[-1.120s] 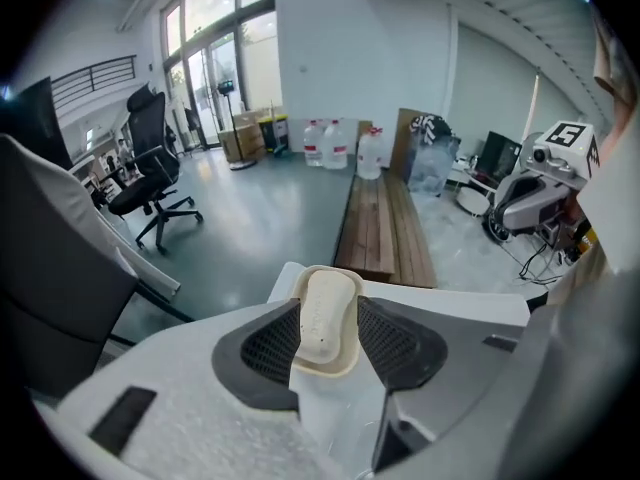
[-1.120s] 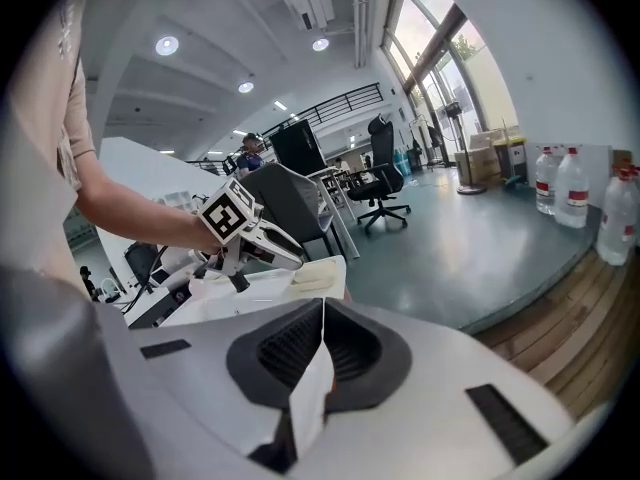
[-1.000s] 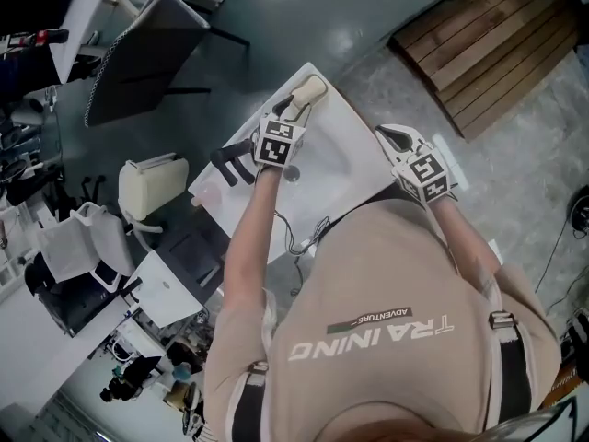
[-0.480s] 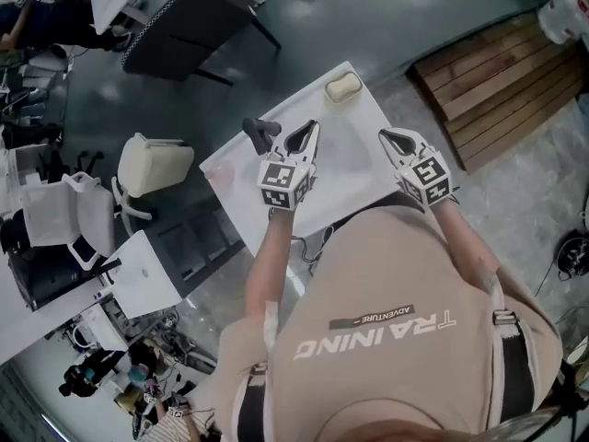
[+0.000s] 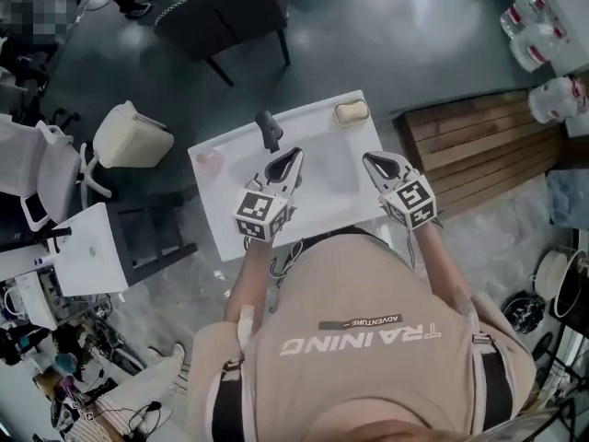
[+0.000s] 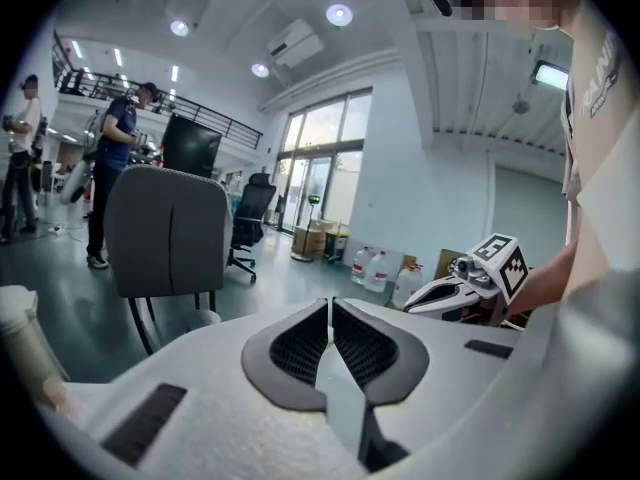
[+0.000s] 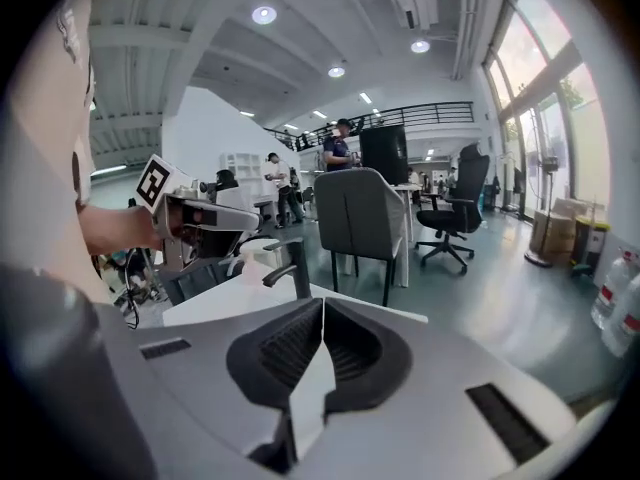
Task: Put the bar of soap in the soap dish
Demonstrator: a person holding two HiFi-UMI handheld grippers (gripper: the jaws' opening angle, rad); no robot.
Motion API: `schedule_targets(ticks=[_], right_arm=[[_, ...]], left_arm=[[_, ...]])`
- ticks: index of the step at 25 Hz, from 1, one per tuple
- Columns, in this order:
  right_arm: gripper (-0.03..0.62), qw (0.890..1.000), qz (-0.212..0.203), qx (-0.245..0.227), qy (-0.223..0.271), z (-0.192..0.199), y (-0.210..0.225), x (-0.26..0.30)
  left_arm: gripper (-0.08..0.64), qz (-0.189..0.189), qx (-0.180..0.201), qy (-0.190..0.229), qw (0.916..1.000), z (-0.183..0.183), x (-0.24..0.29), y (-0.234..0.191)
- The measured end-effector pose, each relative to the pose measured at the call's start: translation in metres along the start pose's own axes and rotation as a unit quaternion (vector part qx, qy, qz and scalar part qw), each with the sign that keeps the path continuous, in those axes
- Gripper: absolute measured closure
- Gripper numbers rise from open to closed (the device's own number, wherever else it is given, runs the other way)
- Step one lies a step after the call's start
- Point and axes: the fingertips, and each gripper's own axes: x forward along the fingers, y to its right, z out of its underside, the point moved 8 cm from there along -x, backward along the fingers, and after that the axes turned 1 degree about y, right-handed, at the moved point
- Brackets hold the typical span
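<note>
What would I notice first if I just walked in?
The left tool and right tool, both shut and empty, are held above a white sink. A black tap stands at its back edge, and a tan bar of soap sits in the far right corner.

Person: beige short-sleeve tee [image 5: 368, 284], dark shoulder straps [image 5: 495, 389].
White "TRAINING" print [image 5: 361, 341] on tee w/ small dark "ADVENTURE" bar above; straps either side of print, metal buckles [image 5: 479, 339]. Beyond print: left gripper [image 5: 293, 157] & right gripper [image 5: 370, 159], white shells, blk ribbed pads [image 6: 298, 346], b/w marker cubes [image 5: 260, 215].
</note>
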Motion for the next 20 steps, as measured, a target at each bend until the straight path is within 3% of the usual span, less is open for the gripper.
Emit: schedule_targets(ticks=[4,9,13,20], right_arm=[[0.578,0.998,-0.021,-0.055,0.02,-0.046,-0.012,0.0],[0.578,0.991,0.015,-0.054,0.12,-0.102,-0.019,-0.013],[0.578,0.987,0.02,-0.071,0.146,-0.122,-0.021,-0.018],[0.578,0.983,0.011,-0.079,0.167,-0.125,-0.03,-0.026]], left_arm=[[0.539,-0.056,-0.026,0.058,0.9964,-0.014,-0.025,-0.009],[0.538,-0.123,0.042,0.079,0.9884,-0.03,-0.048,-0.015],[0.539,-0.134,0.059,0.099,0.9843,-0.045,-0.061,-0.014],[0.538,-0.15,0.061,0.111,0.9805,-0.048,-0.075,-0.01]])
